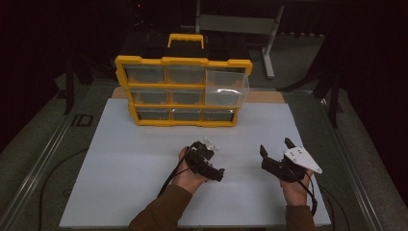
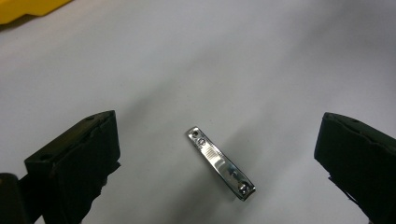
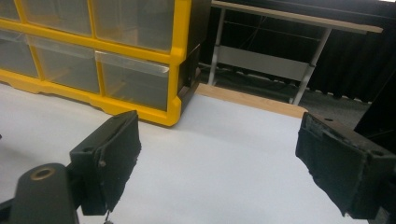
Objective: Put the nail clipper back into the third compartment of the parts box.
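White foam-board tabletop point(image 1: 144, 183) in a dark room, small shiny metal nail clipper point(image 2: 220, 163) lying flat well in front of the yellow-framed clear-drawer organizer point(image 1: 183, 91), left gripper point(image 2: 219, 154) spread wide straddling it, apparently to pinch it, right gripper point(image 1: 278, 153) idle and open beside.

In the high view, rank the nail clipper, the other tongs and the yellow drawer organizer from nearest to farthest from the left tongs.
1. Nail clipper: on the white table, right at the tips of the open left tongs.
2. Right tongs: off to the right, also open.
3. Yellow drawer organizer: standing at the table's far side.
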